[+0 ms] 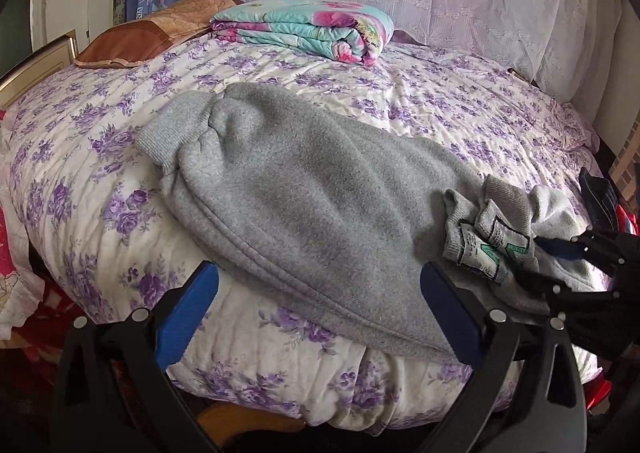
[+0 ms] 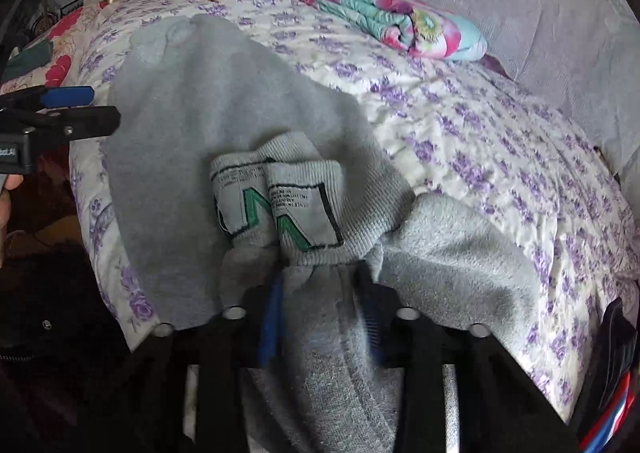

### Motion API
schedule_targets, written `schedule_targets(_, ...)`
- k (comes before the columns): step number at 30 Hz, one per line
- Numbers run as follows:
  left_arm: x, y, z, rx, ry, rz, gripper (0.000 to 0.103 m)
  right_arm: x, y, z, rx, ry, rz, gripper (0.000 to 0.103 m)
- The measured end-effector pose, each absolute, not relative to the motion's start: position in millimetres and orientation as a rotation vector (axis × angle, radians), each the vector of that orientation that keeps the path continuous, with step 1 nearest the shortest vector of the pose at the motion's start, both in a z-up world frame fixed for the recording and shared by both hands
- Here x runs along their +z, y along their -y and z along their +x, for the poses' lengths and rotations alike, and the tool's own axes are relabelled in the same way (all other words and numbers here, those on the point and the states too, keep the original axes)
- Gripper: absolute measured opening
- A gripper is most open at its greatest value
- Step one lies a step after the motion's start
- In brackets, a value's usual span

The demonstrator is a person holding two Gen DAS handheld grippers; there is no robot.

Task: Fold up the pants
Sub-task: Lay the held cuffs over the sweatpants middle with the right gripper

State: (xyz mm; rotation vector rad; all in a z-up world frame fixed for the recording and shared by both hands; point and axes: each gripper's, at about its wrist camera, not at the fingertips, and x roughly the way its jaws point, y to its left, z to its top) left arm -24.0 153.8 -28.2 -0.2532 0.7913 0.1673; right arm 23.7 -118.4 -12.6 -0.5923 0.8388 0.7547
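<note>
Your right gripper [image 2: 320, 305] pinches the pants [image 1: 304, 205] waistband while your left gripper [image 1: 320, 317] gapes empty, so lifting now could drag them crooked.

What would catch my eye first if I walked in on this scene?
Probably the grey pants, spread along the near side of a bed under a purple-flowered quilt. Next, the right gripper, clamped on their bunched waistband with the printed label turned out, while the left gripper stands open over the near edge of the pants. At the far side lies a bright folded blanket.
</note>
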Motion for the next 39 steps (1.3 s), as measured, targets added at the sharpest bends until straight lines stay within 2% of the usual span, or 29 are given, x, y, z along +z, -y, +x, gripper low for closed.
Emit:
schedule_targets(1,-30,-154,-23,0.163,-0.795,-0.260,0.099,-10,123,28,0.772,-0.849,-0.540,0.028)
schedule_targets(2,-31,-155,-23,0.159,-0.798,-0.264,0.099,-5,128,30,0.779,-0.849,-0.501,0.017)
schedule_targets(3,-32,-154,-22,0.156,-0.800,-0.264,0.099,2,133,31,0.777,-0.842,-0.466,0.016)
schedule_targets(9,-31,-152,-21,0.150,-0.791,-0.260,0.099,53,138,23,0.887,-0.680,-0.356,0.016)
schedule_targets(15,-31,-156,-24,0.152,-0.795,-0.273,0.099,-16,83,15,0.949,-0.798,-0.572,0.016)
schedule_targets(19,-33,-158,-25,0.158,-0.802,-0.275,0.099,-19,84,7,0.936,-0.767,-0.605,0.021)
schedule_targets(21,-35,-160,-23,0.153,-0.813,-0.288,0.099,-17,85,4,0.914,-0.759,-0.629,0.027)
schedule_targets(22,-37,-160,-22,0.146,-0.816,-0.297,0.099,-17,86,2,0.894,-0.745,-0.651,0.034)
schedule_targets(28,-38,-152,-20,0.130,-0.821,-0.275,0.099,-23,86,-4,0.864,-0.731,-0.725,0.039)
schedule_targets(30,-37,-152,-21,0.134,-0.818,-0.274,0.099,-24,84,-9,0.855,-0.732,-0.763,0.047)
schedule_targets(31,-36,-152,-21,0.136,-0.816,-0.274,0.099,-26,82,-12,0.841,-0.725,-0.799,0.055)
schedule_targets(33,-36,-154,-22,0.141,-0.815,-0.278,0.099,-30,80,-16,0.820,-0.703,-0.838,0.057)
schedule_targets(34,-36,-155,-22,0.141,-0.816,-0.284,0.099,-31,81,-12,0.820,-0.717,-0.823,0.056)
schedule_targets(35,-36,-156,-21,0.142,-0.817,-0.288,0.099,-32,81,-7,0.813,-0.733,-0.803,0.043)
schedule_targets(36,-37,-156,-21,0.142,-0.819,-0.289,0.099,-31,82,-2,0.806,-0.741,-0.785,0.039)
schedule_targets(38,-38,-155,-21,0.138,-0.824,-0.287,0.099,-18,85,5,0.824,-0.747,-0.704,0.022)
schedule_targets(39,-38,-154,-22,0.138,-0.822,-0.283,0.099,-8,87,7,0.829,-0.734,-0.661,0.021)
